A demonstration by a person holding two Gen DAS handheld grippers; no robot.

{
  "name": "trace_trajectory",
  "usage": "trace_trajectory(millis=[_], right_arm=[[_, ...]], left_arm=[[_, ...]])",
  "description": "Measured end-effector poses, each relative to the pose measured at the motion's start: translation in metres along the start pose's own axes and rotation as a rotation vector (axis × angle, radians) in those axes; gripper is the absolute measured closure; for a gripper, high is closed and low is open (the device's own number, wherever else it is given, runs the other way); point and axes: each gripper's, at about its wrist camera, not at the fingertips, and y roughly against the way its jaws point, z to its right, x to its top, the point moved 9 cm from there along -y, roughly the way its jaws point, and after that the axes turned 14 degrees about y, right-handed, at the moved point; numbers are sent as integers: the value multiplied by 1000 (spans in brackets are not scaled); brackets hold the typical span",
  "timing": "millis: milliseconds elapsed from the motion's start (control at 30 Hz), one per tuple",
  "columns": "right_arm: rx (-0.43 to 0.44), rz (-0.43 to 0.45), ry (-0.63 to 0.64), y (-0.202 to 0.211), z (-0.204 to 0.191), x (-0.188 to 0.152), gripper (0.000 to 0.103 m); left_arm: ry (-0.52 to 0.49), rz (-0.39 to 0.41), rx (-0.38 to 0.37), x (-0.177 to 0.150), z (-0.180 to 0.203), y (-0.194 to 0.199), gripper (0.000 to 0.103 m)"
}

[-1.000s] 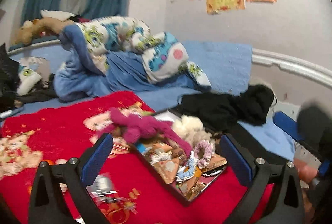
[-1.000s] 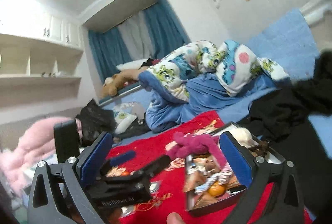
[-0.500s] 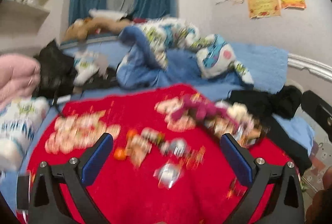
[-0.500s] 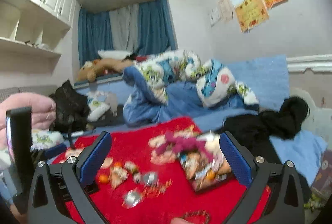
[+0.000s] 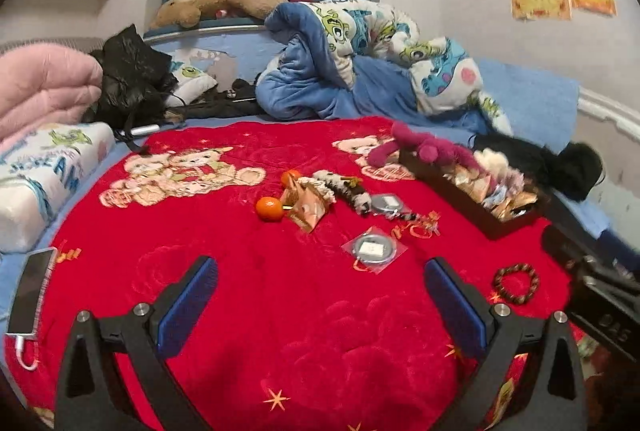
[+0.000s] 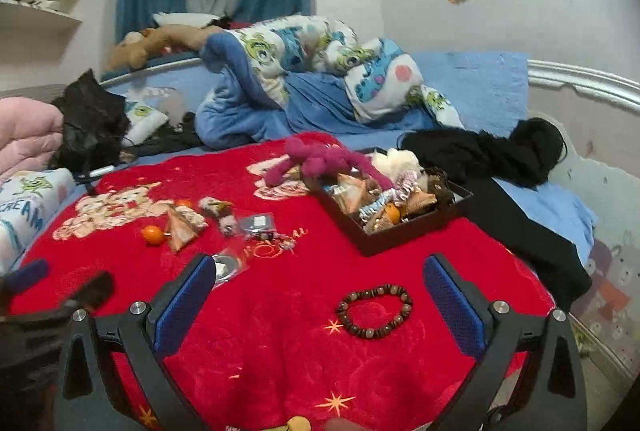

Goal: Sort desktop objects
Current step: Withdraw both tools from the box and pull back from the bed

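Observation:
On the red blanket (image 5: 224, 223) lie two oranges (image 5: 269, 209), a tan packet (image 5: 306, 207), a striped fuzzy toy (image 5: 344, 189) and round silver discs (image 5: 374, 249). A dark tray (image 6: 404, 227) at the right holds snack packets, scrunchies, an orange and a magenta plush (image 6: 320, 161) hanging over its rim. A brown bead bracelet (image 6: 374, 311) lies between the right gripper's (image 6: 318, 295) fingers, a little ahead of them. Both grippers stand open and hold nothing. My left gripper (image 5: 320, 295) hovers over bare blanket, short of the discs. The right gripper shows as a dark shape (image 5: 592, 291) at the left view's right edge.
A phone (image 5: 30, 291) on a cable lies at the blanket's left edge beside a white pillow (image 5: 44, 167). Behind are a crumpled blue quilt (image 5: 360, 63), a black bag (image 5: 128, 75), a pink blanket (image 5: 44, 87) and black clothing (image 6: 500, 151) beside the tray.
Both grippers have pulled back and swung left from close over the tray, so the whole blanket and its loose objects are in view. The bracelet now lies before the right gripper.

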Motion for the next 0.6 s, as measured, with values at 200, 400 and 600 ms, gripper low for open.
trace_trajectory(millis=[200, 400, 600], right_arm=[[-19, -100, 9, -24, -4, -6, 0], [-31, -110, 55, -30, -11, -7, 0], [-26, -113, 46, -33, -10, -5, 0]], left_arm=[[-20, -6, 12, 6, 1, -10, 0], [-66, 16, 32, 9, 5, -13, 0], [-103, 57, 38, 14, 9, -10, 0]])
